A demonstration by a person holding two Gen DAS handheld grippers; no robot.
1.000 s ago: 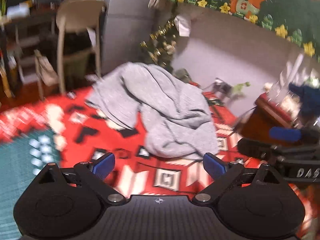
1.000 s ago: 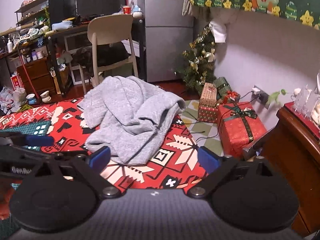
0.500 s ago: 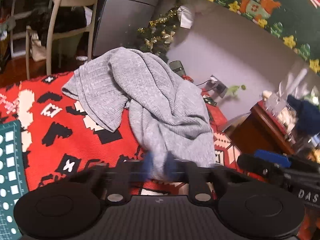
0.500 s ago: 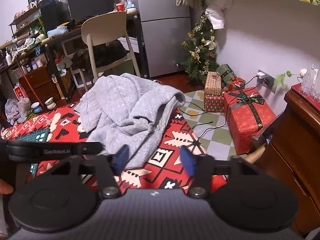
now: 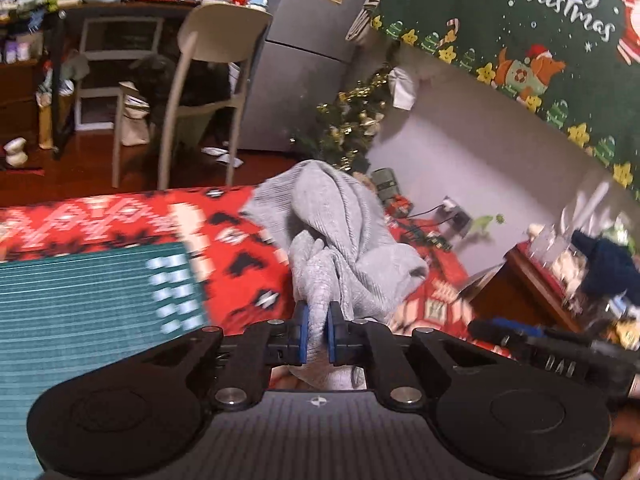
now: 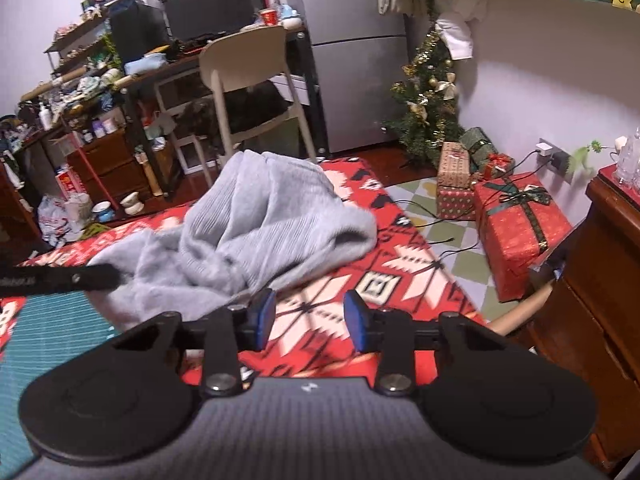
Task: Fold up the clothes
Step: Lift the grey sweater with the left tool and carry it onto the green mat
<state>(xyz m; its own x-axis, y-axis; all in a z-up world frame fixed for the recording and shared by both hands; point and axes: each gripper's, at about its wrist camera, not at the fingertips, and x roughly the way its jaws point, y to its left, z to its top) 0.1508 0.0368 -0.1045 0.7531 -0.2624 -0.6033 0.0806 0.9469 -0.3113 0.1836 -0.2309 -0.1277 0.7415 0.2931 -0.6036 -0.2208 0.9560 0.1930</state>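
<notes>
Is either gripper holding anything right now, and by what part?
The left gripper is shut on a bunched edge of the grey sweater; which part of the garment cannot be told. The right gripper is open, holding nothing.

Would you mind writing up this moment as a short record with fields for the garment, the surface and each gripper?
garment: grey sweater, crumpled in a heap, not yet folded
surface: red patterned cloth with a green cutting mat on it
left gripper: left gripper shut on a bunched edge of the sweater
right gripper: right gripper open, holding nothing, just beside the sweater's near edge
background: beige chair, small Christmas tree, wrapped red gift box
</notes>
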